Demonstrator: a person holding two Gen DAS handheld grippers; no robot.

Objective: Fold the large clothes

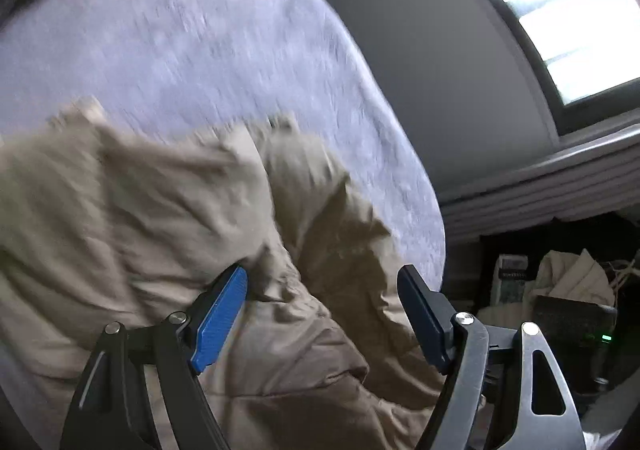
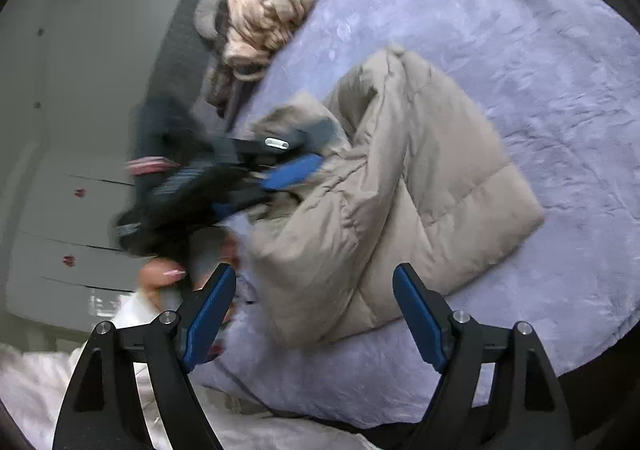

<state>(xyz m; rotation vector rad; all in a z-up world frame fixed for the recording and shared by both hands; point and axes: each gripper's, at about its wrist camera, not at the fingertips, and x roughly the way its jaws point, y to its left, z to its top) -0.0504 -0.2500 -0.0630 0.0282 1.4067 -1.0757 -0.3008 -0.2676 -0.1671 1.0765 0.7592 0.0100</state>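
A beige puffer jacket [image 2: 400,189] lies partly folded on a lavender fleece blanket [image 2: 500,29]. In the left wrist view the jacket [image 1: 160,230] fills the lower left, blurred by motion. My left gripper [image 1: 324,278] is open just above the jacket's folds, nothing between its blue pads. It also shows in the right wrist view [image 2: 276,185], at the jacket's left edge. My right gripper [image 2: 314,274] is open and empty, above the jacket's near edge.
A pile of beige and grey knitted clothes [image 2: 272,9] lies at the blanket's far left edge. White drawers [image 2: 60,209] stand to the left. In the left wrist view a dark wall, a window [image 1: 560,9] and bags on the floor [image 1: 560,282] are to the right.
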